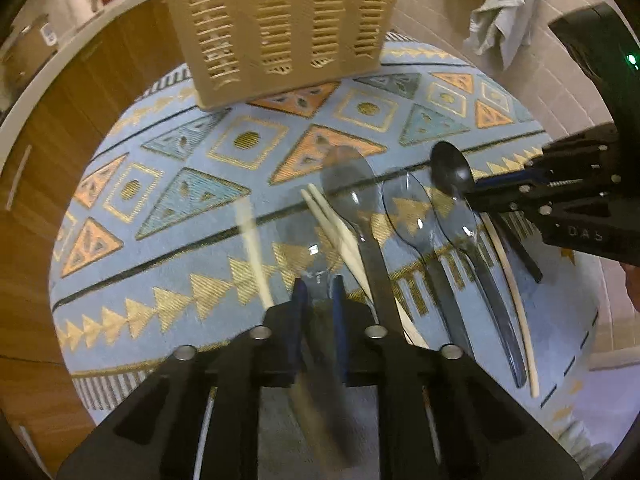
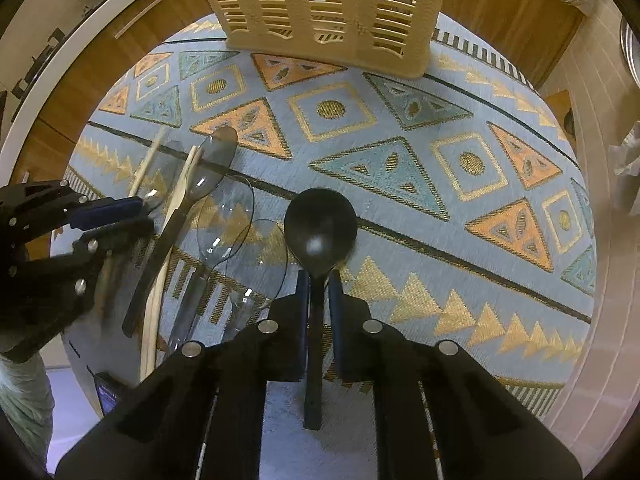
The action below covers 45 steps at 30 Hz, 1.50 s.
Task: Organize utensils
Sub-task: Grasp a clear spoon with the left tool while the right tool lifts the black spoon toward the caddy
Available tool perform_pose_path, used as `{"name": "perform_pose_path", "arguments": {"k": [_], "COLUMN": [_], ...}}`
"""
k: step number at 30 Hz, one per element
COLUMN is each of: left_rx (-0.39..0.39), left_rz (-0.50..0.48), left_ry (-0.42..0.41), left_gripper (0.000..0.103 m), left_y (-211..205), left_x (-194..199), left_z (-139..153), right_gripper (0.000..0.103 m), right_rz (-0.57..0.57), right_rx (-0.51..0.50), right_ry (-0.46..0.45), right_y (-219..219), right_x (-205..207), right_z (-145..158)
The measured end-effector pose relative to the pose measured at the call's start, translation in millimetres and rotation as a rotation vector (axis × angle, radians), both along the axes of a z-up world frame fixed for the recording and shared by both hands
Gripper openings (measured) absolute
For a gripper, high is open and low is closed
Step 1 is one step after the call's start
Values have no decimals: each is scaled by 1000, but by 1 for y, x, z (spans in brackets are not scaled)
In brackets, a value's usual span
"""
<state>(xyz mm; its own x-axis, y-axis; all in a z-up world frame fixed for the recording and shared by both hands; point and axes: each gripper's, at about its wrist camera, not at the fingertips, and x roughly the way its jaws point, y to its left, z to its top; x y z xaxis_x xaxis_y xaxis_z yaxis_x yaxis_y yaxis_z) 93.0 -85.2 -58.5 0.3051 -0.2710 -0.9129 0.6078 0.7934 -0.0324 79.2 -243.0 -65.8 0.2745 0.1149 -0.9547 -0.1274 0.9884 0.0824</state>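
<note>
A: Right wrist view: black spoon (image 2: 320, 220) sits with its neck between the right gripper (image 2: 319, 280) pads, bowl just ahead of the jaws, handle running back under the gripper body. Jaws closed onto the neck; gripping it.

B: Noted. Left wrist view: left gripper (image 1: 319, 284) has its blue pads drawn in tight on a clear spoon (image 1: 316, 280). Its bowl lies ahead of the jaws, faint against the mat; handle blurs back beneath them. Jaws closed, gripping the clear spoon.

A: Neighbours, right of the left jaws: a pair of chopsticks (image 1: 340, 232), then three more smoky clear spoons (image 1: 412, 208) side by side, handles toward the camera. One lone chopstick (image 1: 254, 248) lies just left of the jaws, another curved one (image 1: 516, 292) past the spoons.

B: All rest on a blue patterned mat (image 2: 440, 208). Slatted beige utensil basket (image 2: 328, 12) stands well ahead of both jaws, at the mat's far edge.

A: Beyond the mat: wooden cabinet fronts (image 1: 80, 112), tiled floor, grey cloth (image 1: 504, 20) far right of the left jaws.
</note>
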Motion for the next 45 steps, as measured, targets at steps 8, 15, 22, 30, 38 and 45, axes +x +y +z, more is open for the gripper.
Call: {"name": "perform_pose_path", "arguments": {"k": [8,15,22,30,38,45], "left_rx": [-177,-144,-75,89,-124,-483], "left_rz": [130,267,238,118,174,212], "left_ry": [-45,0,29,35,-121,-429], "left_gripper": [10,10,12,11,10,10], "left_y": [37,68,66,43,49,48], "left_x": [18,43,51,54,44,39], "left_z": [29,12,3,3,43,144], "right_gripper": [5,5,6,6,5,5], "right_rz": [-65,-104,-72,-21,-2,9], "right_rx": [38,13,-36,-103,2,153], "right_ry": [-66,-26,13,66,-122,-518], "right_y": [-39,-63,-57,-32,-36,-32], "right_x": [2,17,25,32,6,-2], "right_z": [26,15,9,6,38,135]}}
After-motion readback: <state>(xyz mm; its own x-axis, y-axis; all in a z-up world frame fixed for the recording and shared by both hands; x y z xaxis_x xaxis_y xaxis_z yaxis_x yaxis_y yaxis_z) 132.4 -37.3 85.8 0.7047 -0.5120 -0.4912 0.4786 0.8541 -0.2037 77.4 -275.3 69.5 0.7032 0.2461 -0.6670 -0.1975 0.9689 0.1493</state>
